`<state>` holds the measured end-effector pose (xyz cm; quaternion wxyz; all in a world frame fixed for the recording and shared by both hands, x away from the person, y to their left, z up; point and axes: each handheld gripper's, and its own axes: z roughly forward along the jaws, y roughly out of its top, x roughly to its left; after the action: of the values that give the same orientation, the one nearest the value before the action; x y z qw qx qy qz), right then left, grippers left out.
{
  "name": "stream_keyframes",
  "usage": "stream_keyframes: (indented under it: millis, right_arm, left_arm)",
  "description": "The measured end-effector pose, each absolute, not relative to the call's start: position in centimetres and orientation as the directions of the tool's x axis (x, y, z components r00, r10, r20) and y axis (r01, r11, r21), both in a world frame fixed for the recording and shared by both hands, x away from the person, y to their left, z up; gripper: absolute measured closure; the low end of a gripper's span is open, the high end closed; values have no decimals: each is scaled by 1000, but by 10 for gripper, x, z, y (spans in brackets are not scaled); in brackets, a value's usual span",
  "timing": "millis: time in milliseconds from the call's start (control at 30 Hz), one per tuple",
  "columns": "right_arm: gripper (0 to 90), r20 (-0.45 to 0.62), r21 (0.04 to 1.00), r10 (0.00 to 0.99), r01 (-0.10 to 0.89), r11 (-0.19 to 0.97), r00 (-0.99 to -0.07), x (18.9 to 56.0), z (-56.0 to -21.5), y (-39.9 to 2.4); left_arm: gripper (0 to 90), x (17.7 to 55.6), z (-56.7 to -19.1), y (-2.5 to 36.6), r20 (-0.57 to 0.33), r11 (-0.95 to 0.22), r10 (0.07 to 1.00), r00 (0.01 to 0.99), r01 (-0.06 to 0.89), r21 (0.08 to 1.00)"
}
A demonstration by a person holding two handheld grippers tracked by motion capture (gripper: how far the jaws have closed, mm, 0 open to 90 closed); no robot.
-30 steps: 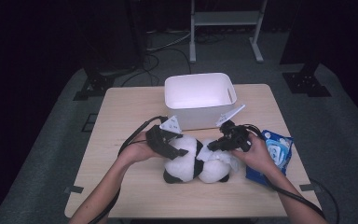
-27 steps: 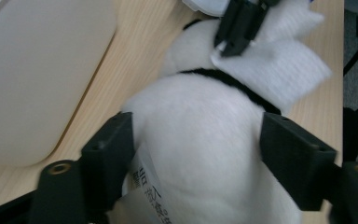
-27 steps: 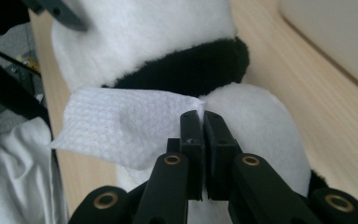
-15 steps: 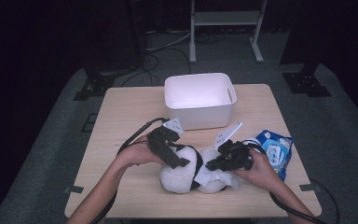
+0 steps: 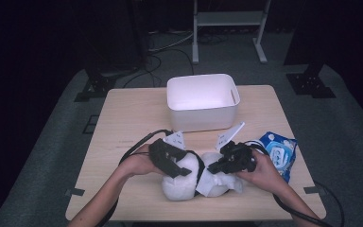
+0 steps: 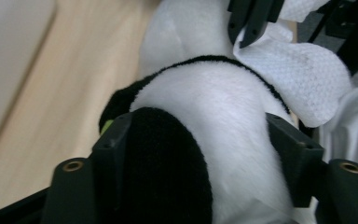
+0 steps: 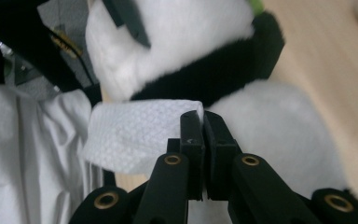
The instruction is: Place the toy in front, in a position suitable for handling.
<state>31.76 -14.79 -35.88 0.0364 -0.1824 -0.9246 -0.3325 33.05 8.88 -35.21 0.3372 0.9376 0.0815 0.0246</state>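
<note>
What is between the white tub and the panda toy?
Only bare wooden table between the white plastic tub and the black-and-white plush panda, in the high view.

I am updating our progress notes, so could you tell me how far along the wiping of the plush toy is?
Done: a wet wipe is out of the blue pack, and the black-and-white plush toy lies on the table. In hand: the left gripper, whose jaws have just been closing, clamps the toy; the right gripper pinches the wipe against it. Left: more wiping, probably; the white bin looks empty.
</note>
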Motion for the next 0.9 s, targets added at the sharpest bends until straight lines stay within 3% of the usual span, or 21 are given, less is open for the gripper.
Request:
stream_keyframes:
  millis: [133,267,333,467,600,767,900]
  right_arm:
    - [869,150,635,344,357,685,-927,327,-346,-147]
    - [869,115,672,392,362,646,-913,339,-334,-149]
    - [868,89,676,419,364,641,-903,344,-333,-152]
    - [869,79,649,449,388,654,-890,350,-342,-162]
    - [871,90,638,458,405,655,-884,344,-351,-169]
    - [872,78,616,467,411,672,-881,340,-353,-171]
    - [874,78,607,482,425,672,-873,344,-357,-173]
  left_arm:
    - [343,331,-346,82,76,-775,128,989,52,630]
    - [346,332,-338,75,223,-812,100,970,-50,582]
    - [343,333,-337,75,243,-815,102,965,-59,576]
    - [320,333,-344,79,219,-795,113,969,-43,604]
    - [225,334,-351,88,142,-736,173,975,32,676]
    - [117,331,-351,89,131,-705,213,968,59,706]
    - [105,329,-348,93,120,-672,235,965,71,737]
